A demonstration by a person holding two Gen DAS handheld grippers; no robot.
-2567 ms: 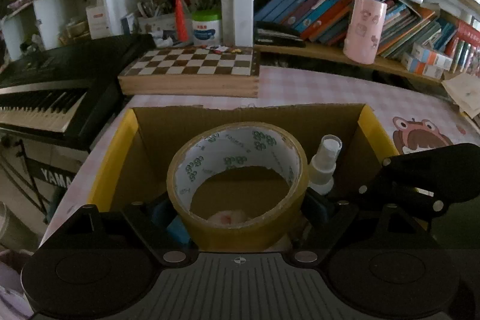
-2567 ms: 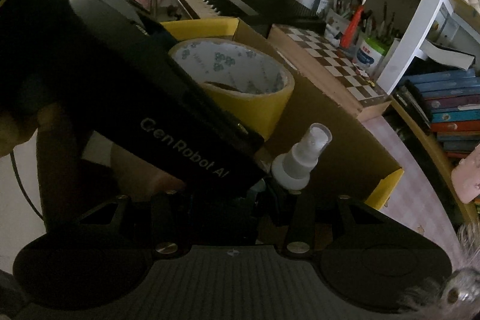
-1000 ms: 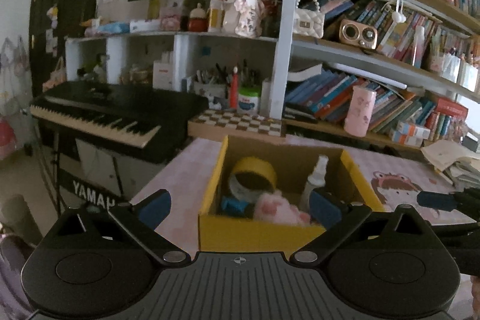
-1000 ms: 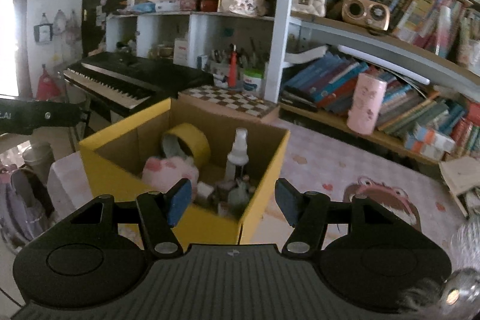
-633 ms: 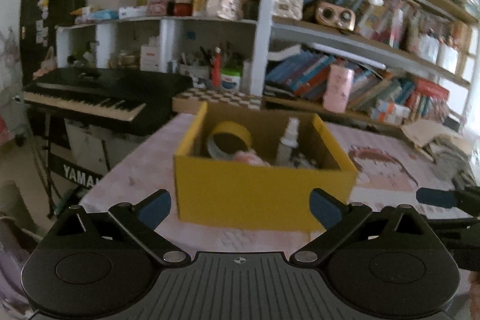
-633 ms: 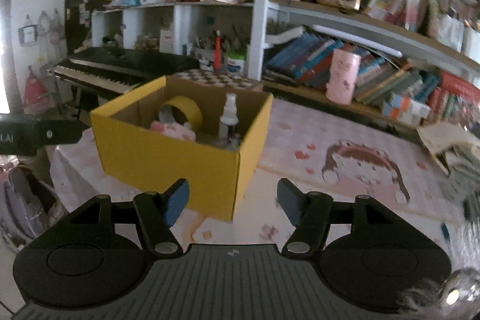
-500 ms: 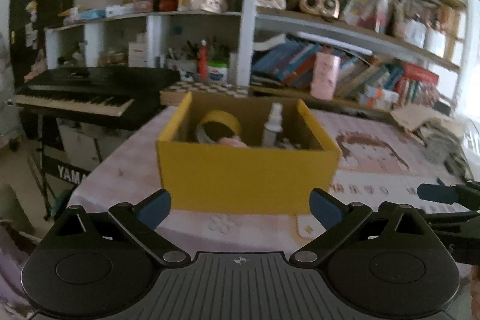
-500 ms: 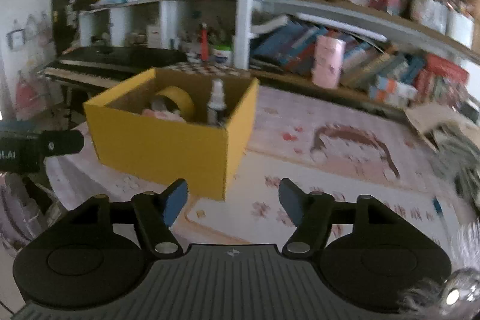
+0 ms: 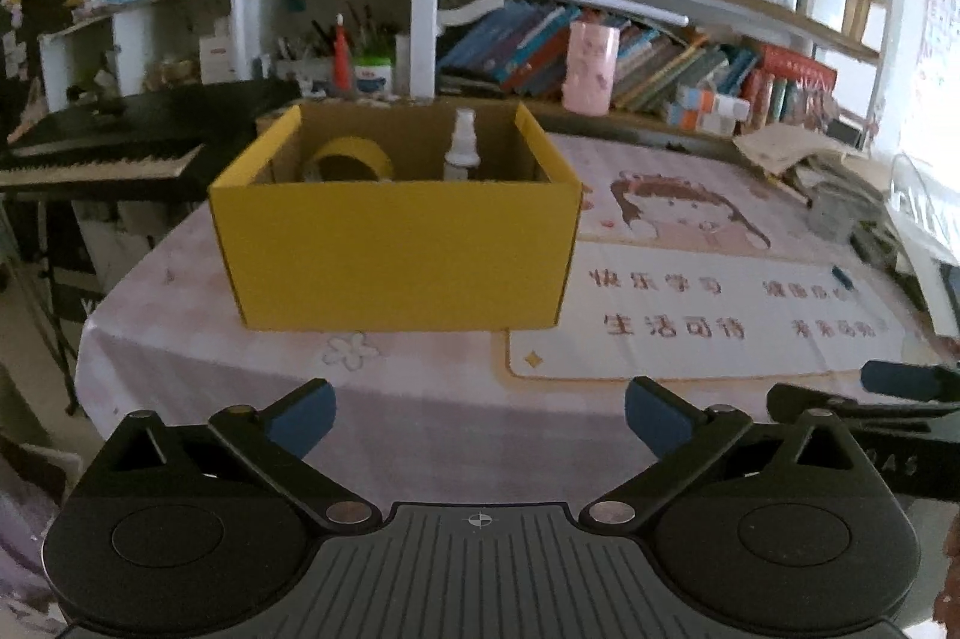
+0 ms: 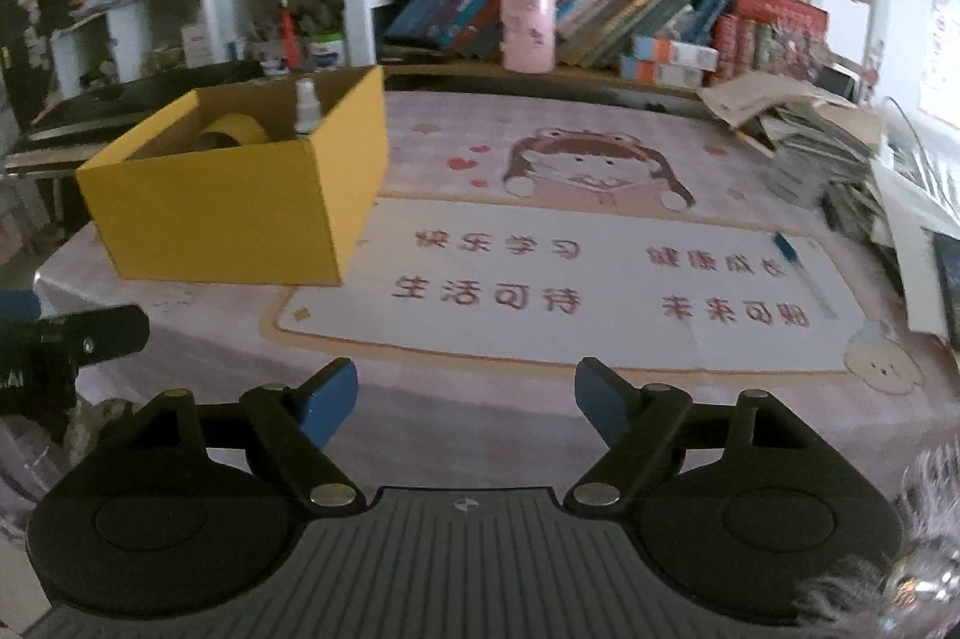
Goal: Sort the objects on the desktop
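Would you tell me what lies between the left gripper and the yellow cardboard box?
Only bare pink tablecloth with a faint flower print lies between the open left gripper and the yellow cardboard box, as the left wrist view shows.

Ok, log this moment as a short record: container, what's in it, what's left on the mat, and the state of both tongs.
container: yellow cardboard box, open top, on the table's left part
visible contents: roll of yellow tape, white spray bottle standing upright
mat: cartoon desk mat to the right of the box, a blue pen lying near its right edge
left tongs: open, empty, short of the box
right tongs: open, empty, over the mat's near edge
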